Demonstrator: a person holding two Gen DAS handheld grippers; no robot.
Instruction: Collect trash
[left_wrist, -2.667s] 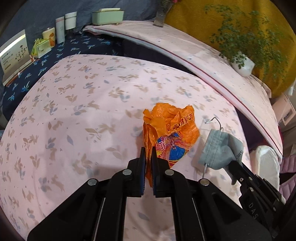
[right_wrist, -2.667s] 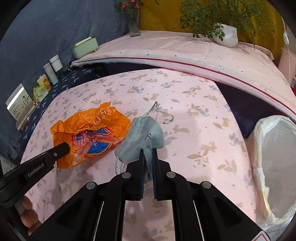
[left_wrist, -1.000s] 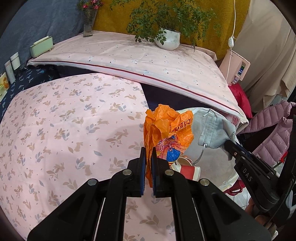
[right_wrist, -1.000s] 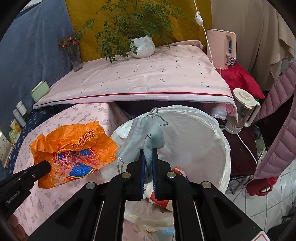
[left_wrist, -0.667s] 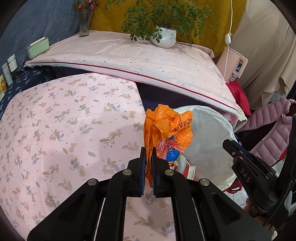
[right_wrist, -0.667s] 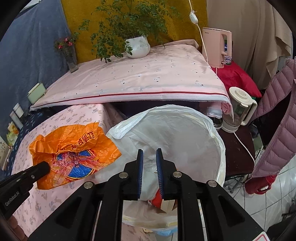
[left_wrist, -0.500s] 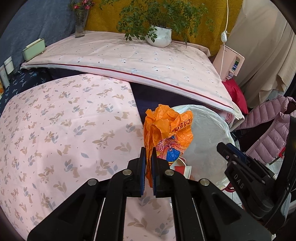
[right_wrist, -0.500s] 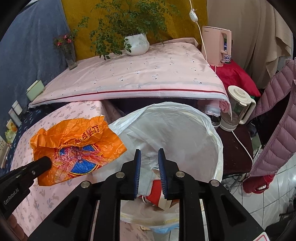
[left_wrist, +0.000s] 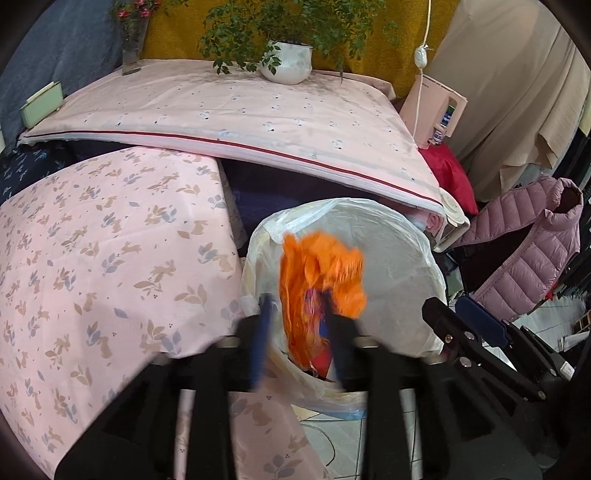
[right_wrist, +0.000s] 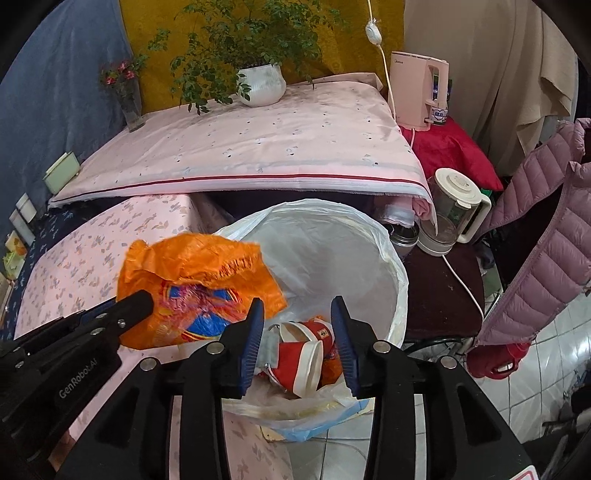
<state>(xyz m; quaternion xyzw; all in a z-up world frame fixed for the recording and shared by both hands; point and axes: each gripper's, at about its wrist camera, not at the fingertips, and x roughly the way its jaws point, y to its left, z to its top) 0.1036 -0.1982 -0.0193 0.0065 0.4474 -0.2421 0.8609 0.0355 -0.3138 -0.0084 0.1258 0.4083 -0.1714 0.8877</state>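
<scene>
A crumpled orange plastic bag (left_wrist: 321, 280) hangs blurred between the opening jaws of my left gripper (left_wrist: 299, 332), above the mouth of the white-lined trash bin (left_wrist: 391, 258). A gap shows beside its left pad, so the pads no longer press on it. In the right wrist view the orange bag (right_wrist: 199, 280) sits at the bin's left rim against a left fingertip (right_wrist: 136, 302). My right gripper (right_wrist: 298, 332) is over the bin (right_wrist: 332, 243), its jaws opening with nothing between them. Red paper cups (right_wrist: 299, 358) and a grey scrap (right_wrist: 271, 350) lie inside.
The pink floral table (left_wrist: 110, 258) borders the bin on the left. Behind it is a higher pink-clothed surface (right_wrist: 258, 147) with a potted plant (right_wrist: 260, 86). A glass kettle (right_wrist: 454, 210), a purple puffer jacket (left_wrist: 535, 251) and tiled floor (right_wrist: 535, 350) lie to the right.
The right gripper let go of the grey pouch over the bin and its jaws kept widening. The left gripper carried the orange bag over the bin and its jaws have parted.
</scene>
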